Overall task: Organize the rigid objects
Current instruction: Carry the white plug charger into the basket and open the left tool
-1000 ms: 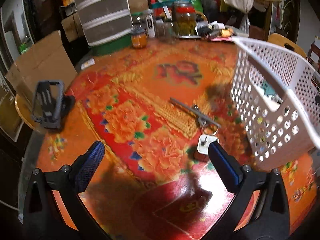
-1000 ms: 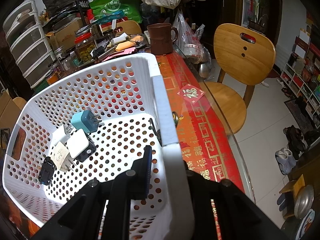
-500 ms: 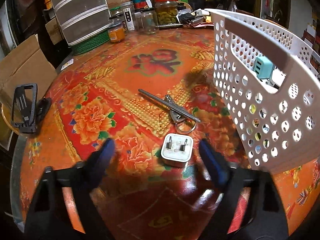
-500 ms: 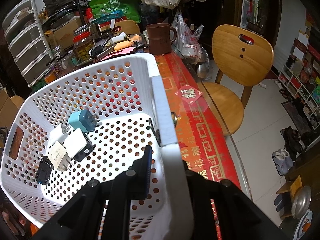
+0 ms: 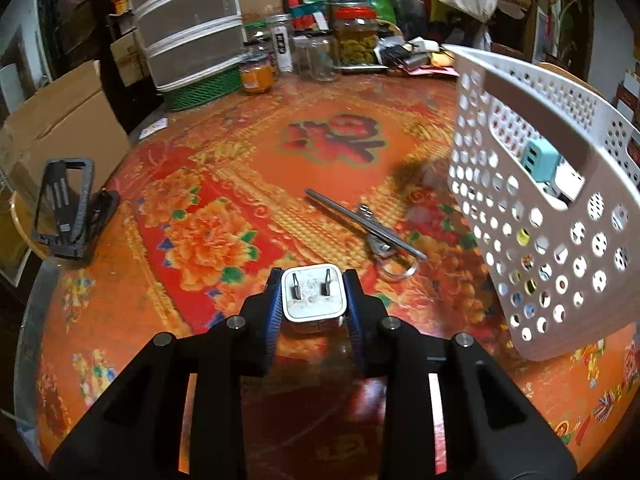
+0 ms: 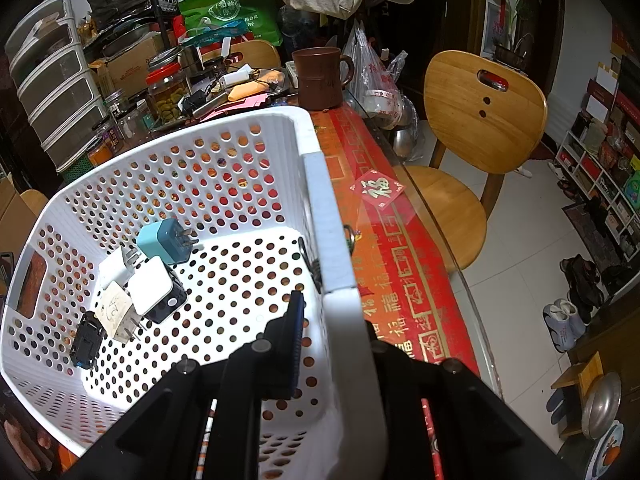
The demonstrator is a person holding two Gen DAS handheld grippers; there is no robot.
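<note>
My left gripper [image 5: 313,296] is shut on a white plug adapter [image 5: 313,294], prongs facing up, just above the red floral table. A metal rod with keys and a ring [image 5: 366,224] lies just beyond it. The white perforated basket [image 5: 560,264] stands tilted at the right. My right gripper [image 6: 332,332] is shut on the basket's side wall [image 6: 324,216]. Inside the basket lie a teal plug adapter [image 6: 164,240], white adapters [image 6: 150,286] and a small black part [image 6: 86,340].
A black phone stand [image 5: 66,208] sits at the table's left edge. Jars, stacked containers [image 5: 188,32] and clutter line the far edge. A brown mug [image 6: 320,78] stands beyond the basket. A wooden chair [image 6: 476,128] is right of the table.
My left gripper moved forward over the white adapter and closed on it. The right gripper kept its hold on the basket wall, which barely moved.
</note>
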